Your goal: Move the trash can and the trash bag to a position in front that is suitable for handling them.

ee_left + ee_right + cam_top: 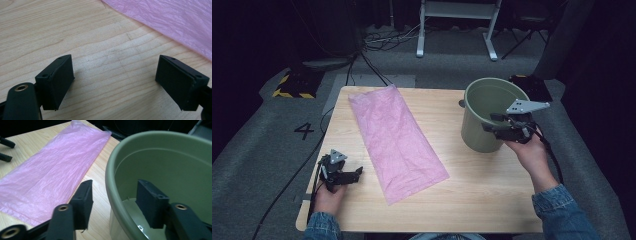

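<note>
Sitting low on the desk (472, 190) near the person, the left tool (357, 174) rests with its jaws spread wide and nothing between them. In the left gripper view there is just bare wood between the two black pads, and the pink bag (175, 22) lies a little way off.

The pink bag (394, 142) is a thin plastic bag, lying flat and long across the middle of the desk. It looks very light and floppy, with small crinkles all over. It will likely bend and slide when touched. Because it lies so flat, a corner or an edge is probably the best place to pinch it. The near corner, close to the left tool, looks easy to reach.

On the right side, the right tool (492, 122) is at the rim of the green bucket (479, 135). One jaw is outside the wall and one jaw is inside, so the rim sits between them. The right gripper view shows gaps beside the rim (110, 177), so the pads do not seem to press on it yet.

The bucket looks like stiff, smooth plastic and it is empty, so it is probably light. It stands upright near the far right edge of the desk. Its rim is a good place to hold, though a smooth wall could slip or tip if pulled from one side.
</note>
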Demonstrator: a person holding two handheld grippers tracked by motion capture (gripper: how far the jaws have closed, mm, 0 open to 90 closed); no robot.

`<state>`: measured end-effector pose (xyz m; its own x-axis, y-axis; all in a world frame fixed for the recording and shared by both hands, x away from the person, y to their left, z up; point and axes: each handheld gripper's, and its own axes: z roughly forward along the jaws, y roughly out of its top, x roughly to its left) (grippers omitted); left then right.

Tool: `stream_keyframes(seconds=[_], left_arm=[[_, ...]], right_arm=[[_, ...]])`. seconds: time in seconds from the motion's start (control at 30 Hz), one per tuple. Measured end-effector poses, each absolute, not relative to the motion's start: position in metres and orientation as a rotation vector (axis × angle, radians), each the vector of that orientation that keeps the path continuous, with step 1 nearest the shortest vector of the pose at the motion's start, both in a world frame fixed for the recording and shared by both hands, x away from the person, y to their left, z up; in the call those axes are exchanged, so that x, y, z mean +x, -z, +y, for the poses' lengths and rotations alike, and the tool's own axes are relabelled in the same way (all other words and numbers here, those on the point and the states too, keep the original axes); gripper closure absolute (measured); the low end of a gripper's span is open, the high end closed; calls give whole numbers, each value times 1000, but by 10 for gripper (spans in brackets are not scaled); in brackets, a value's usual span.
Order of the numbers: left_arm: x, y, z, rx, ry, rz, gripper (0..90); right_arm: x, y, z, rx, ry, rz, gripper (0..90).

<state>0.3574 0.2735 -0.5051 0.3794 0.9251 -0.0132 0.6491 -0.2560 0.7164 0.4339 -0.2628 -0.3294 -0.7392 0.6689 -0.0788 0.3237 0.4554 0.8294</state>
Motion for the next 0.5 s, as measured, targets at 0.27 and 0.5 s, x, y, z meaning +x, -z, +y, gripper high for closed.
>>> stream_keyframes(seconds=[0.27, 0.5], left_arm=[[357, 505, 274, 2003, -556, 1348, 149], [357, 505, 273, 2000, -557, 1352, 151]], right_arm=[[434, 332, -258, 780, -1195, 2359, 650], [417, 333, -256, 746, -1276, 2405, 642]])
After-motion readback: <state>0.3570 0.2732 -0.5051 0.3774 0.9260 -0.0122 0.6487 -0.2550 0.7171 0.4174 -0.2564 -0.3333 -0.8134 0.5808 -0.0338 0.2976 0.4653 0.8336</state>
